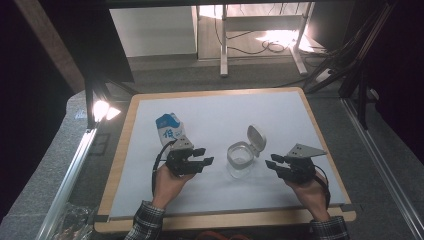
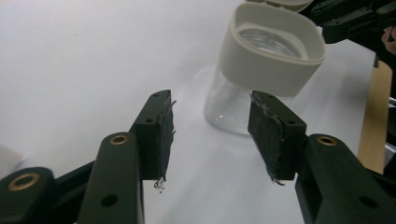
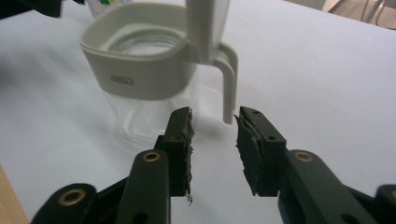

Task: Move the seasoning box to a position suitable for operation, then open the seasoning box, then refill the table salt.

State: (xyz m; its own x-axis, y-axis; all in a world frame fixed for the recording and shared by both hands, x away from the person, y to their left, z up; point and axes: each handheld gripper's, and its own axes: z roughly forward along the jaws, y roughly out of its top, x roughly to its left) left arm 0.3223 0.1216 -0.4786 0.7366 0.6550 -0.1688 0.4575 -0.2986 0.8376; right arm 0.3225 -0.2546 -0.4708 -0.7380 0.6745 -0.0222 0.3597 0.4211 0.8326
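Note:
A clear glass jar with a beige collar and its flip lid standing up sits mid-table. A blue and white carton stands to its left. My left gripper hovers open just left of the jar, in front of the carton. My right gripper is open just right of the jar. In the left gripper view the jar is a little beyond the open jaws. The right gripper view shows the jar and its lid hinge close ahead of the open jaws. Neither gripper holds anything.
The white mat covers a wooden table with bare room behind and in front of the jar. A bright lamp sits off the left edge. Desk legs and cables lie on the floor beyond.

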